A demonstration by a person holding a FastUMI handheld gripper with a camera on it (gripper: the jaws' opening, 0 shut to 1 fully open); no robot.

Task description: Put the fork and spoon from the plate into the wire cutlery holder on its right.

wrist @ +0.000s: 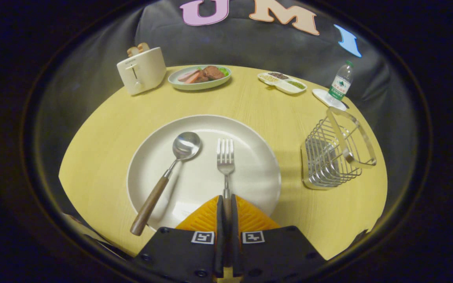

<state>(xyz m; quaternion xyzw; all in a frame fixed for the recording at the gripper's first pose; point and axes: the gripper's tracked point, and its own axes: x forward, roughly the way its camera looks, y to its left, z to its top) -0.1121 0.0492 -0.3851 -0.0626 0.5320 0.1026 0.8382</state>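
Observation:
A fork (225,157) with a wooden handle lies over the white plate (258,177), tines pointing away from me. Its handle runs back between my fingers, and my gripper (227,201) is shut on it. I cannot tell whether the fork still touches the plate. A spoon (171,173) with a wooden handle lies on the plate left of the fork, its bowl far and its handle sticking out over the near rim. The wire cutlery holder (336,153) stands on the table right of the plate, empty as far as I see.
Along the far side of the round wooden table (104,157) stand a toaster (142,70), a plate of food (199,76), a divided snack dish (282,82) and a water bottle (340,82) on a coaster.

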